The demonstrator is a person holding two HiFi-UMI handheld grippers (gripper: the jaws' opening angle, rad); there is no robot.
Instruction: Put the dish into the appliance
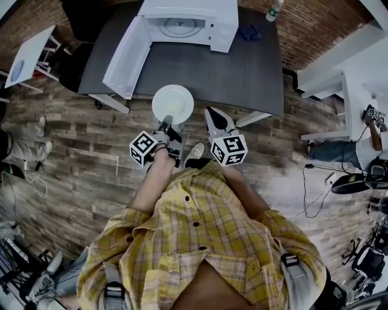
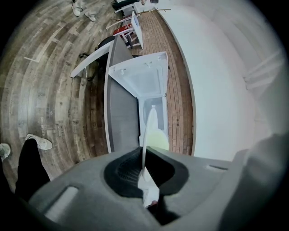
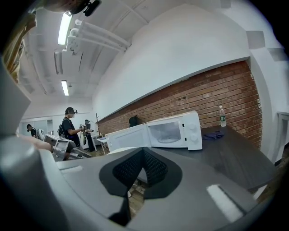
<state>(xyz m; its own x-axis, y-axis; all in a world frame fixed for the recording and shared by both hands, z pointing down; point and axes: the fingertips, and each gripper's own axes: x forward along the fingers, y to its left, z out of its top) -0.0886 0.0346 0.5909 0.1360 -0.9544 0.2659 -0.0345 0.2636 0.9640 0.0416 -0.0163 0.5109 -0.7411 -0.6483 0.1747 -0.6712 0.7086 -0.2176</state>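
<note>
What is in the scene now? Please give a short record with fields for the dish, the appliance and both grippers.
dish: round white plate, held by its near rim, not yet inside
appliance: white microwave oven on the dark grey table, door open
left gripper: shut on the plate
right gripper: shut, holding nothing
also on table: clear plastic bottle, dark blue cloth

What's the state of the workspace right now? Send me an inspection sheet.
Surface: dark table, carrying the appliance.
Job's things: white dish held by its edge before the table; microwave, door open.
Clutter: blue cloth, bottle.
Grippers: left gripper fingers shut on the dish; right gripper shut, empty.
Cables: loose cables on the floor, right.
Surroundings: wood floor, brick wall, other people.
</note>
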